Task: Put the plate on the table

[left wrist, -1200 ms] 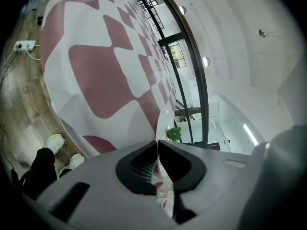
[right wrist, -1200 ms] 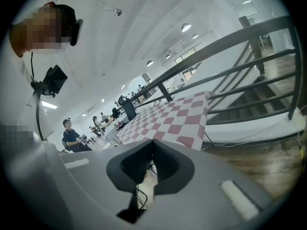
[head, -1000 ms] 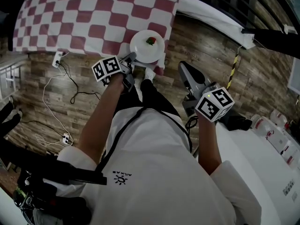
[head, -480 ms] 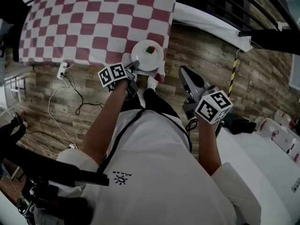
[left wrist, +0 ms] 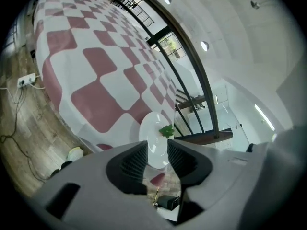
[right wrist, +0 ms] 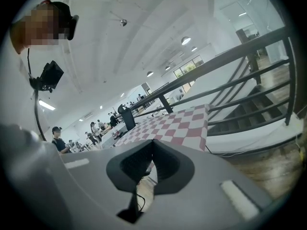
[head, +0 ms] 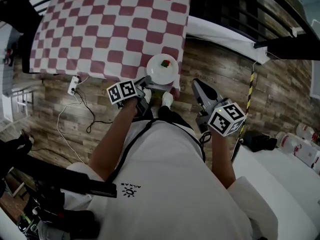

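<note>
The white plate (head: 162,68) with a small green and red bit of food (head: 165,62) lies on the near corner of the table, on its red and white check cloth (head: 110,29). My left gripper (head: 146,81) hovers just at the plate's near rim. Its jaws have just been opening and now stand apart, pressing on nothing. In the left gripper view the plate (left wrist: 153,138) shows through the gap of the left gripper (left wrist: 157,152). My right gripper (head: 199,87) hangs over the floor to the right of the table, its jaws together and empty; the right gripper view shows the right gripper (right wrist: 152,141) shut.
A power strip with white cables (head: 74,84) lies on the wood floor left of me. Dark railings and stairs (head: 240,14) stand beyond the table's right edge. A white counter (head: 280,174) is at lower right. People (right wrist: 57,138) stand far off.
The left gripper's jaws have come open off the plate's rim and lifted a little; the plate stays on the table corner. The right gripper keeps much the same place.
</note>
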The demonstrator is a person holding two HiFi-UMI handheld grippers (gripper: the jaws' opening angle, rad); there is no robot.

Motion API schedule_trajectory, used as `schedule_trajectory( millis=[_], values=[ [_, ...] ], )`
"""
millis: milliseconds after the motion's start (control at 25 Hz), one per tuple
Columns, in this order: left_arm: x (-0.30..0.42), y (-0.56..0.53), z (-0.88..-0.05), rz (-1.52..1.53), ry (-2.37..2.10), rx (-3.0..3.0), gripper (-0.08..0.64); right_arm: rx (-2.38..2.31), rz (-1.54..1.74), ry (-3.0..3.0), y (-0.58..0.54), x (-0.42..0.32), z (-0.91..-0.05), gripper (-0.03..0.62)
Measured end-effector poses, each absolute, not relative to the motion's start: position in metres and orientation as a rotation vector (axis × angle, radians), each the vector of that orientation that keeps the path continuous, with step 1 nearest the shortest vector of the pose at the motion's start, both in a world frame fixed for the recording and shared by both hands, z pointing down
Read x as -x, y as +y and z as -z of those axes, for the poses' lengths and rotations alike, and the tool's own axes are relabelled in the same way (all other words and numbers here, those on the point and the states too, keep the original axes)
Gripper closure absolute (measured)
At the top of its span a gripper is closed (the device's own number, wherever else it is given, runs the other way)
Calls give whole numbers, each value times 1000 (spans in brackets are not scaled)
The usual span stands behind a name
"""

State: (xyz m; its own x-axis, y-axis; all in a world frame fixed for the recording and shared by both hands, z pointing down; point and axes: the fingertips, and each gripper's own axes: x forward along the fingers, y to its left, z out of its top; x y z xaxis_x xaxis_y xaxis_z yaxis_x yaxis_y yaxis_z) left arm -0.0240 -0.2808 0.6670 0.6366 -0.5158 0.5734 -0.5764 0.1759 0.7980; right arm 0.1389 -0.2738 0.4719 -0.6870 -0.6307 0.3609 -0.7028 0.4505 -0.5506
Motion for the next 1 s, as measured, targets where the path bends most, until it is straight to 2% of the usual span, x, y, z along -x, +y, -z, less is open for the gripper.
schedule_trajectory(
  millis=[240, 520, 1000],
  values=[
    [28, -294, -608, -24, -949, -1614, 494, -1185, -998, -2624, -274, -128, -460, 583],
    [27, -296, -539, -10, -916, -1785, 537, -1198, -943, -2674, -269, -120, -438, 584],
    [47, -285, -480, 70, -908, -1914, 552, -1243, -838, -2715, -256, -115, -415, 584]
  ],
)
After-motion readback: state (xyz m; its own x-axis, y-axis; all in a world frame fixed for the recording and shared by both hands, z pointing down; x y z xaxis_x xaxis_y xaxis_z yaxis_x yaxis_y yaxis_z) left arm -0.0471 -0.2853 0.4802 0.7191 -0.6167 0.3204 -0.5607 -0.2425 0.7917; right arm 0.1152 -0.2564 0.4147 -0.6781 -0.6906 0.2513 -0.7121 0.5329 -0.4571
